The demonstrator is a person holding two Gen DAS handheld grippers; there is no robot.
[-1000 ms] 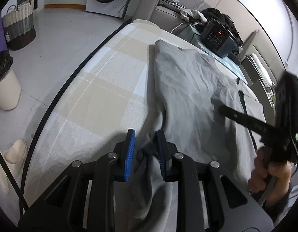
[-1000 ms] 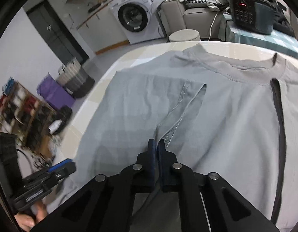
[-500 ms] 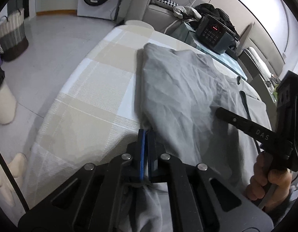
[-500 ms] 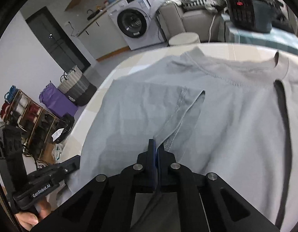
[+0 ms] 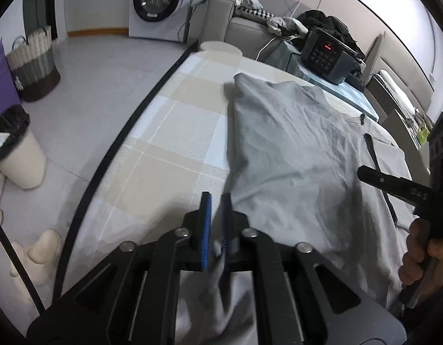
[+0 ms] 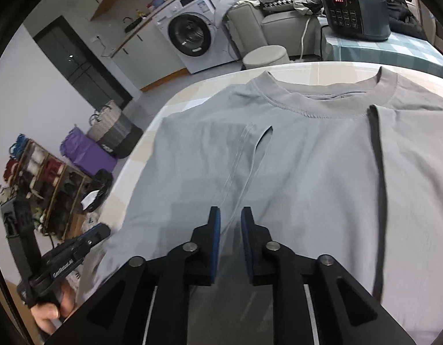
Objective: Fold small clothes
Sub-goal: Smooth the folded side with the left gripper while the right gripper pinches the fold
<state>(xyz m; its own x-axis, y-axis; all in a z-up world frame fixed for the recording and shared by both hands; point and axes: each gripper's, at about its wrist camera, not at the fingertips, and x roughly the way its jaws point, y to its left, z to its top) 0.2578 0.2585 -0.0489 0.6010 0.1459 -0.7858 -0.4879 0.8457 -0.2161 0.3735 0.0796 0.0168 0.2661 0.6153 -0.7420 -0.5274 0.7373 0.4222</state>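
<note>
Centrally, a grey T-shirt [image 6: 307, 172] lies flat on the checked table [image 5: 169, 143], collar toward the washing machine [image 6: 192, 34]. Left gripper [image 5: 217, 224] and right gripper [image 6: 230, 230], jaws just opening slightly, straddle fabric folds without pressing them.

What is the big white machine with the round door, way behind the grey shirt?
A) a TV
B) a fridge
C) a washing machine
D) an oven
C: the white box has one round glass door on its front and a control strip along the top, like a washing machine, and it stands on the floor far beyond the grey shirt.
</note>
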